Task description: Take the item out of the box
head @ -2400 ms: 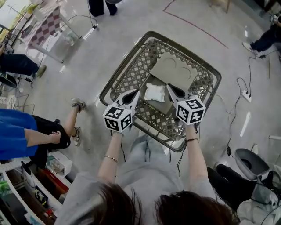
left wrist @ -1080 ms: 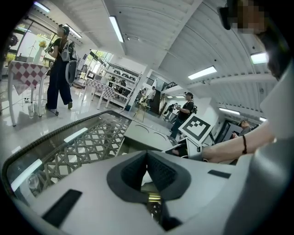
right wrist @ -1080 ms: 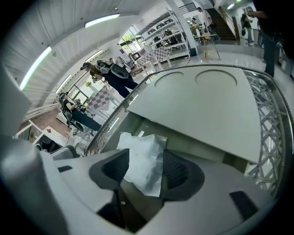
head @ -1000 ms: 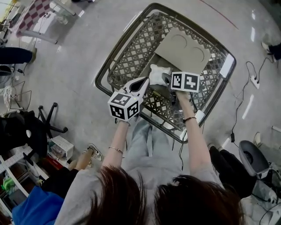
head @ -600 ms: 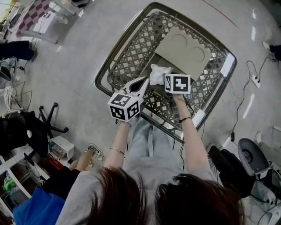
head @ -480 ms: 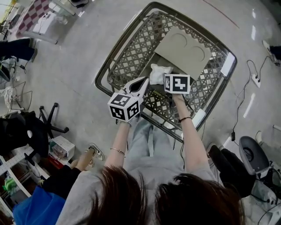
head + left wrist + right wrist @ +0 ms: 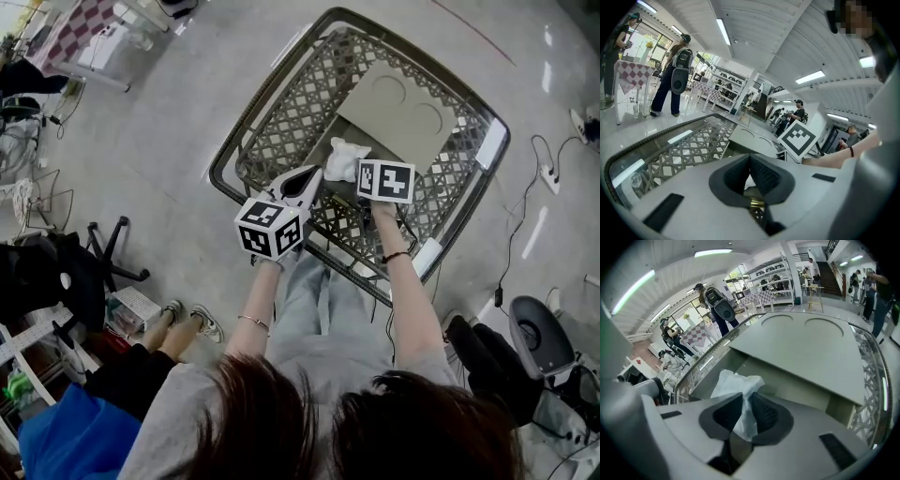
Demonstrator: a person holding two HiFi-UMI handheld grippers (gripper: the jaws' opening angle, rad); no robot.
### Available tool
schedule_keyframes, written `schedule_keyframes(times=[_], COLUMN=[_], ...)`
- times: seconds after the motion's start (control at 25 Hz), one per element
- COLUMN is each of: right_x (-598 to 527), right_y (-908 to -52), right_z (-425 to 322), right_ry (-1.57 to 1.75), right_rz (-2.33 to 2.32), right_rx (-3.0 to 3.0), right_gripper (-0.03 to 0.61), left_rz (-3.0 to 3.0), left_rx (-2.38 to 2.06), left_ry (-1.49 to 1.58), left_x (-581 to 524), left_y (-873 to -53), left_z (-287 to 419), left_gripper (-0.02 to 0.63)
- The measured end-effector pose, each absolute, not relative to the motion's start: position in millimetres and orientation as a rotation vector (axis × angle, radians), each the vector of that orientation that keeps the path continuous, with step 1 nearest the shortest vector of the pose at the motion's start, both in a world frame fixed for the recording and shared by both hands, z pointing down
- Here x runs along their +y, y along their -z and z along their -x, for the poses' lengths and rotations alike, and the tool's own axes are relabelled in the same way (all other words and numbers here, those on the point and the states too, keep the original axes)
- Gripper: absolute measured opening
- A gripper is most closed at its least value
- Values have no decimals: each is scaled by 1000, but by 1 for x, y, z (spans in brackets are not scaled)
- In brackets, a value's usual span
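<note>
A crumpled white plastic bag (image 7: 343, 159) lies in an open cardboard box (image 7: 398, 112) inside a wire shopping cart (image 7: 246, 131). My right gripper (image 7: 362, 171) reaches down into the box from the near side. Its jaws are closing, and in the right gripper view a fold of the bag (image 7: 736, 383) is pinched between the pads of that gripper (image 7: 745, 414). The box's lid (image 7: 806, 348) stands open behind it. My left gripper (image 7: 306, 178) hovers over the cart's near rim, just left of the bag, shut and holding nothing (image 7: 750, 172).
The cart's lattice walls (image 7: 291, 122) surround the box closely. A person's legs and shoes (image 7: 192, 323) and a chair base (image 7: 112, 267) are at the left. Cables and a power strip (image 7: 581, 122) lie on the floor at the right. A checked-cloth table (image 7: 80, 37) stands at the far left.
The right gripper has gone from the box's near edge down onto the white bag, its marker cube now tipped upward. The left gripper has stayed by the cart's near rim.
</note>
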State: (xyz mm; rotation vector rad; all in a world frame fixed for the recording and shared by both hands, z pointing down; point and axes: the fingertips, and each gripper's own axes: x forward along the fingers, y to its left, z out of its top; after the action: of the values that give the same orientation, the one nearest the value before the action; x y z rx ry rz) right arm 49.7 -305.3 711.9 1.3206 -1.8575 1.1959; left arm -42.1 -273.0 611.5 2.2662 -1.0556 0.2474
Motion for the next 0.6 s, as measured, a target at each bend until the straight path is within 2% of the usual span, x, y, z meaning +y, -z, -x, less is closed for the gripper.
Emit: schedule_keyframes(times=[0.6], right_x=[-298], right_y=[-669], right_z=[-49], right_ry=[-1293], right_rz=[-1337], right_rx=[-1986], right_gripper=[66], left_rz=[-2310], left_rx=[-1097], left_ry=[-231], left_x=[-272], left_y=[-579], left_z=[57], left_gripper=[17])
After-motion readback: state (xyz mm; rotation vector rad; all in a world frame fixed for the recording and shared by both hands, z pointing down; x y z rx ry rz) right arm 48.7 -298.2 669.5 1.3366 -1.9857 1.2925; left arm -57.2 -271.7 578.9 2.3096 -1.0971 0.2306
